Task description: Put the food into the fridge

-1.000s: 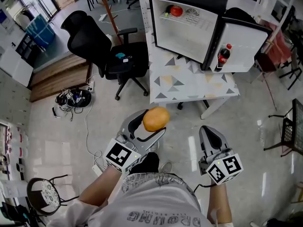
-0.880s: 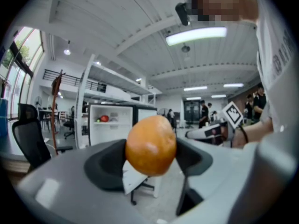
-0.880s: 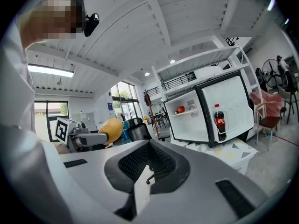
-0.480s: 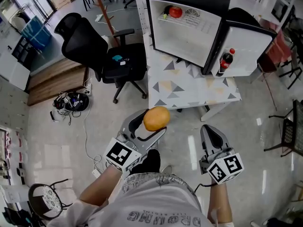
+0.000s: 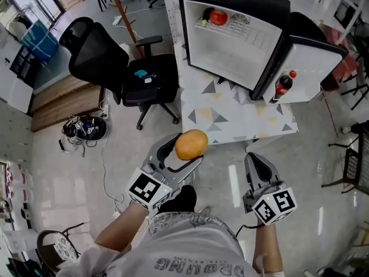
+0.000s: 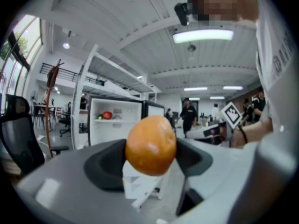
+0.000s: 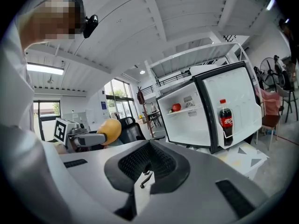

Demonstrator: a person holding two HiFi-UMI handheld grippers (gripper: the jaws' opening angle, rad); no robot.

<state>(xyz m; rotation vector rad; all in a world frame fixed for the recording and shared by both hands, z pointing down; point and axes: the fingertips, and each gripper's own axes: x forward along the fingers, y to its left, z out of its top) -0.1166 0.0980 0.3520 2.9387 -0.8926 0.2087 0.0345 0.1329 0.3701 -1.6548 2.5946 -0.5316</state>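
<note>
An orange fruit (image 5: 191, 145) is clamped between the jaws of my left gripper (image 5: 183, 150), held up in the air above the floor; in the left gripper view the orange (image 6: 150, 144) fills the gap of that gripper (image 6: 150, 160). My right gripper (image 5: 258, 165) hovers beside it with its jaws together and nothing in them (image 7: 145, 171). Ahead, a small black fridge (image 5: 233, 42) stands open on a patterned table (image 5: 242, 120). A red tomato (image 5: 218, 17) lies on its top shelf. A cola bottle (image 5: 282, 85) stands in the open door (image 5: 308, 62).
A black office chair (image 5: 124, 62) stands left of the table. A bundle of cables (image 5: 83, 127) lies on the floor at the left, and a round stool (image 5: 55, 248) is at the lower left. Black chairs (image 5: 354, 154) stand at the right edge.
The fridge and table have come a little closer and lower in the head view. Both grippers keep their pose, and the orange stays in the left jaws.
</note>
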